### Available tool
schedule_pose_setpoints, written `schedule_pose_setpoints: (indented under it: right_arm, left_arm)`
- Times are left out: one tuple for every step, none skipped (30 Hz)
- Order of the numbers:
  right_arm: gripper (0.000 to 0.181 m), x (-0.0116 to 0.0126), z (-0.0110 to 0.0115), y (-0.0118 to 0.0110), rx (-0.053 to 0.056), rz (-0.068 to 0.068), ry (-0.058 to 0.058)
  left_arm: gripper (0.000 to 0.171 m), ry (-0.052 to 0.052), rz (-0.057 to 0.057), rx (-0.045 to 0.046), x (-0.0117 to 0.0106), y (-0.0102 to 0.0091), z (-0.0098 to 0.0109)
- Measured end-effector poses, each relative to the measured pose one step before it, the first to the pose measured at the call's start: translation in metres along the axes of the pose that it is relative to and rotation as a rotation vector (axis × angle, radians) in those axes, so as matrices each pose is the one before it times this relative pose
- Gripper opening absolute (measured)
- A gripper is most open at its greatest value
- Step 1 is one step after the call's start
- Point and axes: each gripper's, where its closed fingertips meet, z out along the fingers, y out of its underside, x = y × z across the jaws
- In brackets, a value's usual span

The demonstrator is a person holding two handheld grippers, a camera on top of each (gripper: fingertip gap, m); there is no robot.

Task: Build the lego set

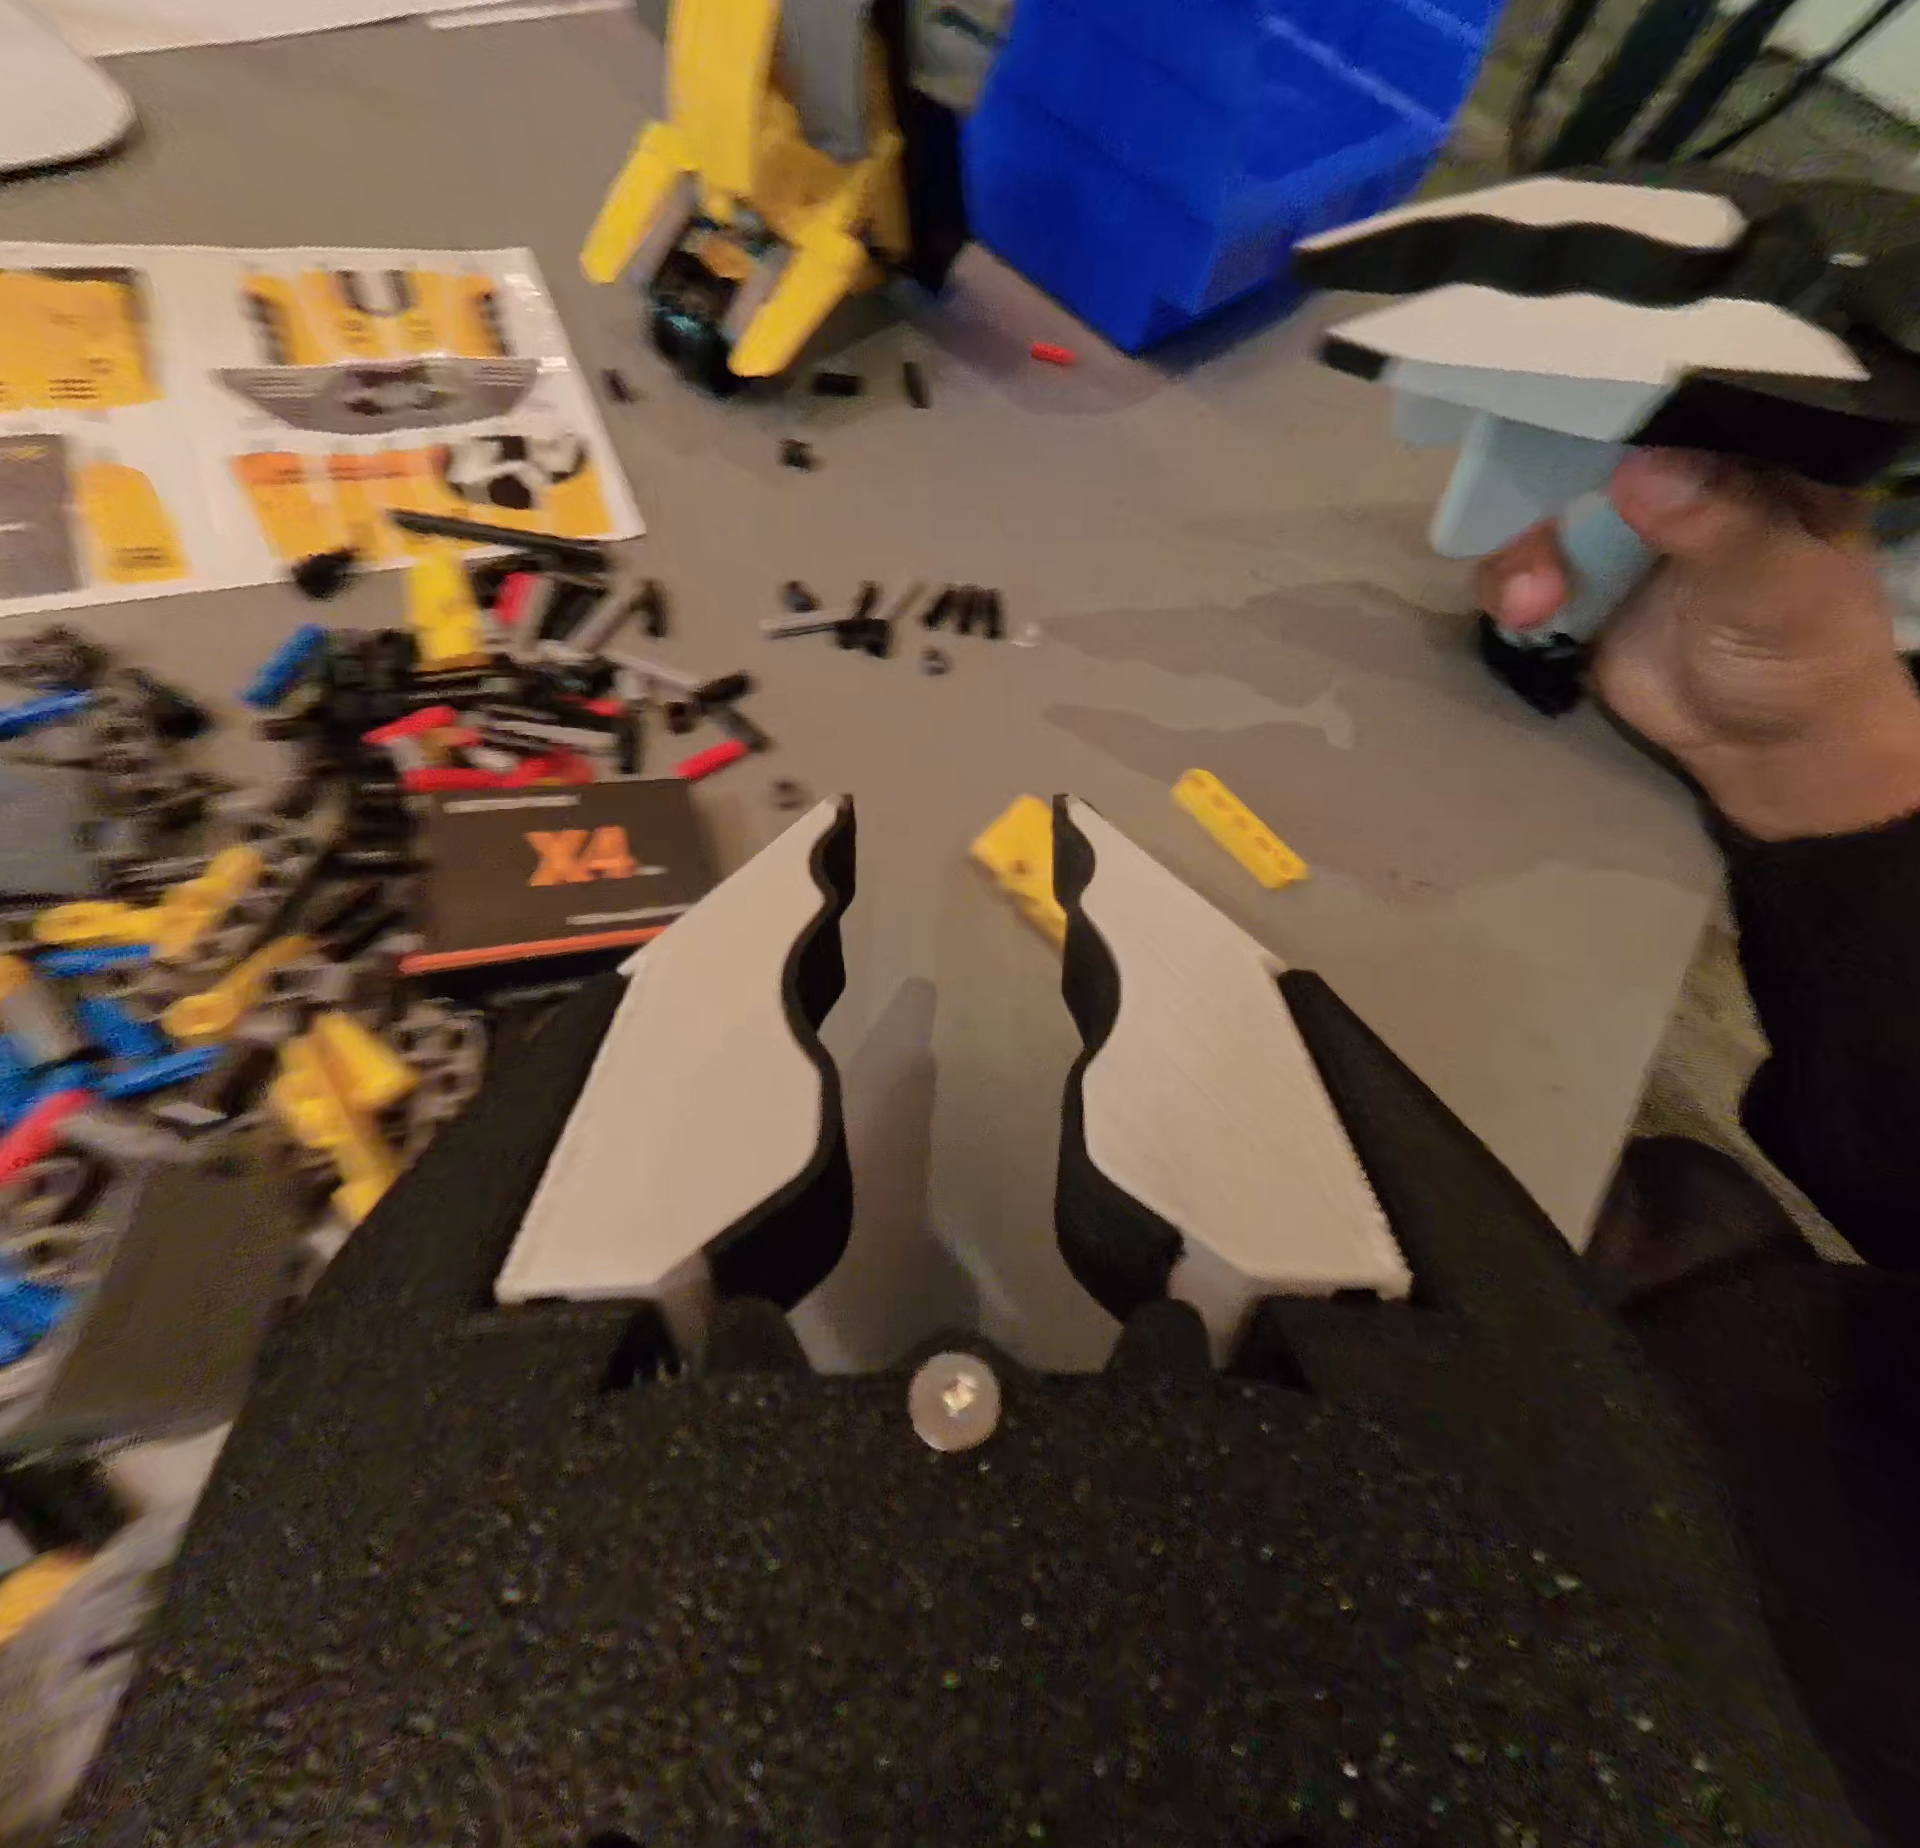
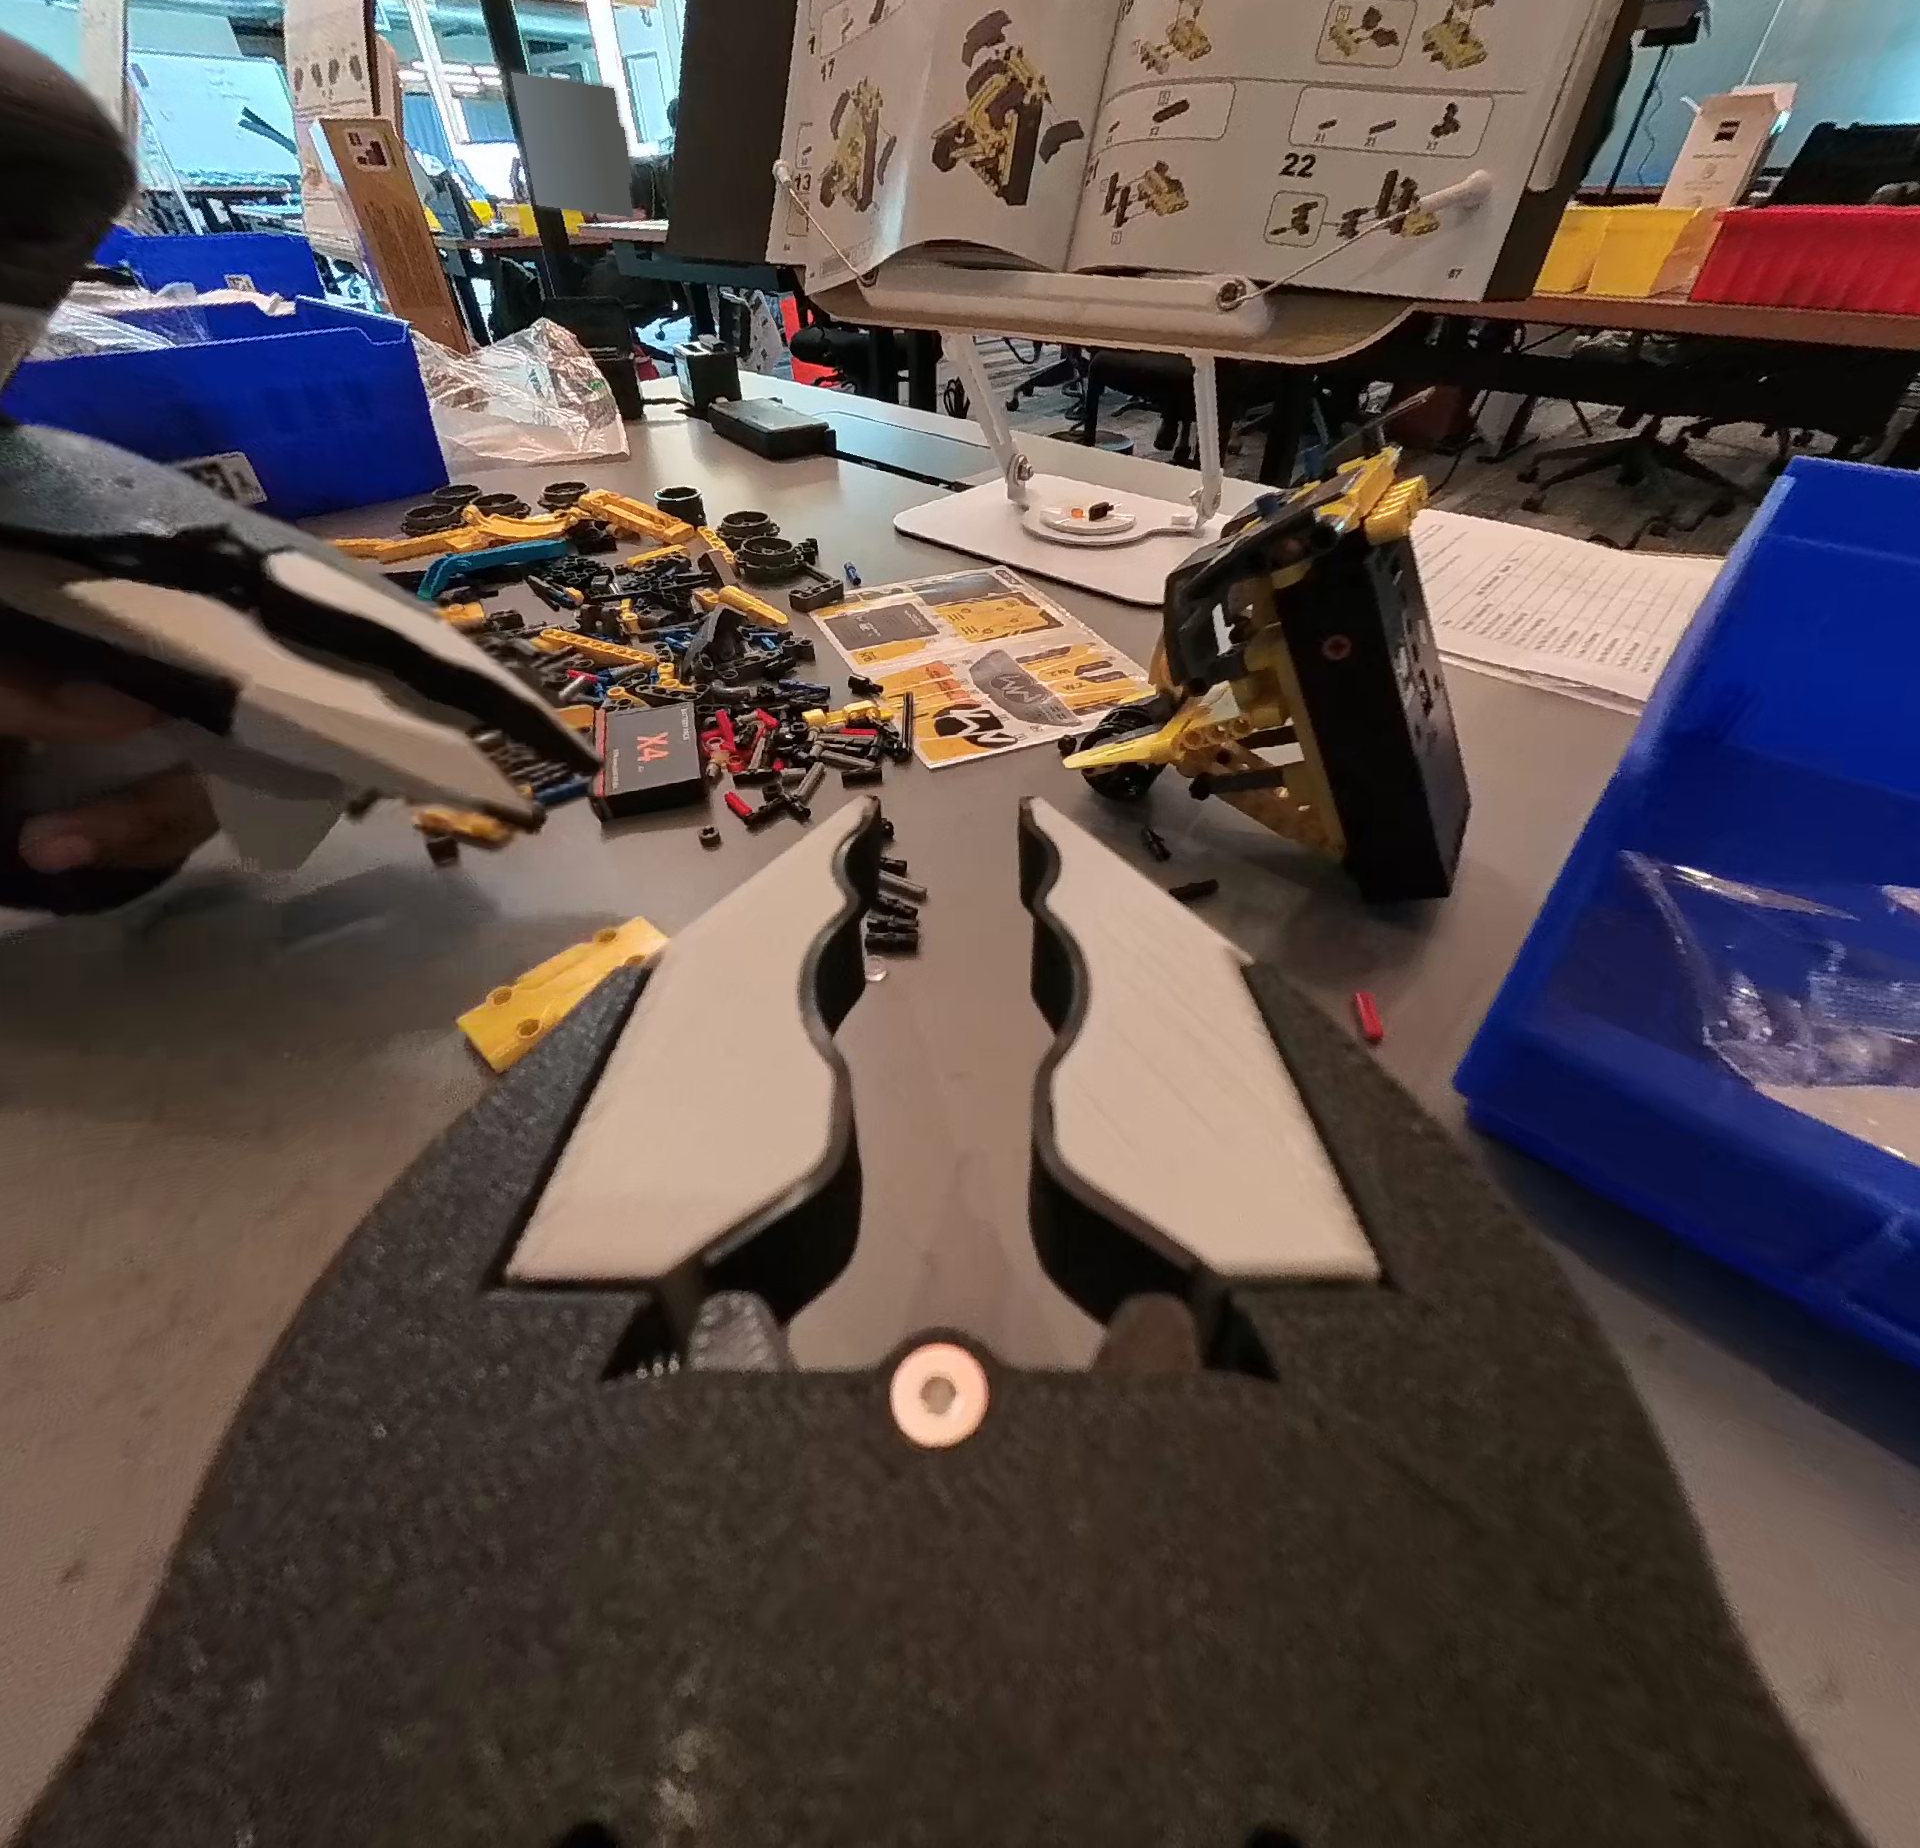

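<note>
My left gripper [image 1: 954,811] is open and empty, low over the grey table [image 1: 1195,572]. A yellow beam [image 1: 1013,858] lies just beyond its right finger, and a second yellow beam [image 1: 1238,830] lies farther right. My right gripper [image 2: 948,811] is open and empty, with small black pins [image 2: 896,905] on the table between its fingertips. A yellow beam [image 2: 561,988] lies beside its left finger. The half-built yellow and black model [image 2: 1309,697] stands tilted ahead to the right. It also shows in the left wrist view [image 1: 769,188]. A pile of loose pieces [image 2: 644,614] lies ahead to the left.
An open instruction booklet [image 2: 1143,105] sits on a white stand. A sticker sheet [image 2: 977,666] and a black box [image 2: 649,759] lie by the pile. Blue bins stand at right [image 2: 1714,915] and back left [image 2: 260,396]. A red pin [image 2: 1369,1014] lies near the right bin.
</note>
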Motion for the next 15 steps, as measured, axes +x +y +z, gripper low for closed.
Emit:
schedule_pose_setpoints:
  right_arm:
    - [0.026, 0.00034, -0.00017, -0.00036, 0.0022, 0.0031, -0.0007]
    - [0.026, 0.00005, -0.00019, -0.00038, 0.0023, 0.0018, -0.0005]
    - [0.026, 0.00008, -0.00016, -0.00022, 0.0011, 0.0003, -0.0005]
    - [0.026, -0.00034, 0.00002, 0.00012, 0.0006, -0.001, -0.0007]
    - [0.026, -0.00038, -0.00049, -0.00013, 0.0007, -0.0026, -0.0005]
    - [0.026, -0.00044, -0.00022, -0.00001, 0.0011, -0.002, -0.0002]
    - [0.026, -0.00045, -0.00035, -0.00023, 0.0005, -0.0008, -0.0018]
    - [0.026, -0.00028, -0.00017, -0.00021, 0.001, 0.0009, -0.0027]
    - [0.026, -0.00042, -0.0003, -0.00025, 0.0015, 0.0012, -0.0019]
    - [0.026, -0.00041, -0.00066, -0.00022, 0.0031, 0.0024, -0.0013]
    - [0.026, 0.00009, -0.00034, -0.00045, 0.0045, 0.0021, -0.0011]
    - [0.026, 0.00011, -0.0001, -0.00067, 0.0052, 0.0023, -0.0004]
    - [0.026, 0.00025, -0.0003, -0.00044, 0.0043, 0.0027, -0.0012]
    - [0.026, -0.00035, -0.00055, -0.00032, 0.0029, 0.0045, -0.0022]
    - [0.026, 0.00003, -0.00005, 0.00003, 0.0005, 0.006, -0.0047]
  left_arm:
    - [0.037, -0.0471, 0.0039, -0.01198, -0.01422, -0.00397, -0.00296]
    - [0.037, -0.0457, 0.0116, -0.00461, -0.01449, -0.0077, -0.00291]
    - [0.036, -0.0483, 0.017, 0.00691, -0.0159, -0.01017, -0.0026]
    - [0.035, -0.0528, 0.014, 0.01007, -0.01964, -0.01236, -0.00103]
    - [0.034, -0.0383, 0.0074, -0.00751, -0.01719, -0.00823, 0.00228]
    - [0.032, -0.0172, 0.0137, -0.02171, -0.01468, -0.00639, 0.00592]
    - [0.023, -0.0016, 0.0154, -0.03584, -0.01125, -0.00213, 0.00731]
    - [0.009, 0.0178, 0.0158, -0.0436, -0.00768, 0.00051, 0.00819]
    - [0.0, 0.0115, 0.0138, -0.04751, -0.00901, 0.00201, 0.00968]
    - [0.0, -0.0126, 0.0029, -0.04871, -0.01066, 0.00383, 0.00817]
    - [0.0, -0.0028, 0.0081, -0.03214, -0.0075, 0.00254, 0.00681]
    - [0.0, 0.0169, 0.0064, -0.01043, -0.00228, 0.00078, 0.00452]
    - [0.0, 0.0204, -0.0049, -0.0009, -0.00064, 0.00053, 0.00264]
    - [0.0, 0.0154, -0.0137, -0.00166, -0.00044, 0.00121, 0.00153]
    - [0.0, 0.0159, -0.0134, -0.00174, 0.00039, 0.0013, 0.00099]
